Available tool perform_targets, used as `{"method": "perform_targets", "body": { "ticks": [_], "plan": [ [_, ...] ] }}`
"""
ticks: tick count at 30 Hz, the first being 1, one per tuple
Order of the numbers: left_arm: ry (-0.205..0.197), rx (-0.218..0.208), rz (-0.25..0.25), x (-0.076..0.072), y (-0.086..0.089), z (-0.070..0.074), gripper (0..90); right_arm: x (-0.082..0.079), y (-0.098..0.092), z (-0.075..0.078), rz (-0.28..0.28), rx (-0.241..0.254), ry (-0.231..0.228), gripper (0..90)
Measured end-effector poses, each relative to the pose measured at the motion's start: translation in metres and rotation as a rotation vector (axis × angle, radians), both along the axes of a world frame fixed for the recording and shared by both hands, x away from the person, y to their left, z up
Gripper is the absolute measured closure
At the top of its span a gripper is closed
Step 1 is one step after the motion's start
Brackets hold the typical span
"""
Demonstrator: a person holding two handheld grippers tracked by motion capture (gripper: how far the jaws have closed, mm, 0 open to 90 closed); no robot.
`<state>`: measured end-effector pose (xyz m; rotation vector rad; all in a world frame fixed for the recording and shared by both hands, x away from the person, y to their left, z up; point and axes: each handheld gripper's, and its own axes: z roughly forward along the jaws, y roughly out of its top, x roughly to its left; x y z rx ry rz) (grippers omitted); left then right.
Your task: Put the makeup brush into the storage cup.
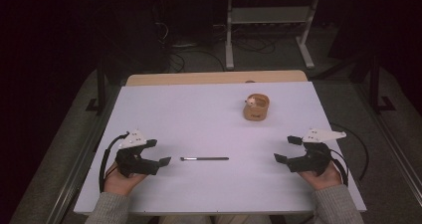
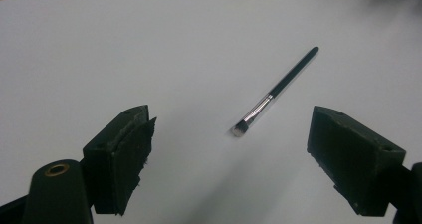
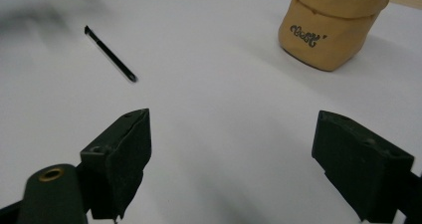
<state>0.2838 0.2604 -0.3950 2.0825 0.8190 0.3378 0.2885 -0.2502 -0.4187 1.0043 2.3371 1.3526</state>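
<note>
A thin black makeup brush (image 1: 204, 159) with a silver ferrule lies flat on the white table, between my two hands. My left gripper (image 1: 159, 152) stands open just left of the brush's bristle end. In the left gripper view the brush (image 2: 275, 91) lies a little ahead of the gap between the open jaws. My right gripper (image 1: 285, 149) is open too, well to the right of the brush's handle tip. A tan fabric pouch (image 1: 256, 107) stands upright at the back right; it appears again as the pouch (image 3: 332, 24) with dark lettering, beyond the right jaw.
The white table top (image 1: 199, 114) has a wooden strip (image 1: 214, 77) along its far edge. Beyond it are a dark floor, cables and a metal stand's legs (image 1: 268, 35). Something small and pale sits inside the pouch.
</note>
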Motion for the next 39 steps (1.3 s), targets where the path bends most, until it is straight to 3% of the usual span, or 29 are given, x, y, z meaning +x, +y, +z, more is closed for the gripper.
{"method": "perform_targets", "body": {
  "ticks": [5, 16, 26, 27, 33, 39],
  "plan": [
    [0.020, -0.025, 0.009, 0.000, 0.003, -0.003, 17.2, 0.000, -0.001, 0.000, 0.005, 0.007, 0.003, 14.6],
    [0.023, -0.023, -0.002, 0.001, 0.003, -0.003, 17.4, 0.000, 0.002, 0.005, 0.005, -0.010, 0.005, 15.4],
    [0.030, -0.024, -0.010, 0.001, 0.002, -0.005, 17.5, 0.006, 0.021, 0.018, 0.062, -0.016, 0.009, 15.6],
    [0.030, -0.025, -0.009, 0.001, 0.002, -0.005, 17.5, 0.009, 0.026, 0.017, 0.084, -0.040, 0.013, 15.8],
    [0.029, -0.029, -0.007, 0.001, 0.003, -0.005, 17.5, 0.015, 0.029, 0.017, 0.098, -0.042, 0.035, 15.6],
    [0.031, -0.029, -0.009, 0.002, 0.003, -0.004, 17.8, 0.022, 0.035, 0.030, 0.124, -0.057, 0.027, 16.5]
  ]
}}
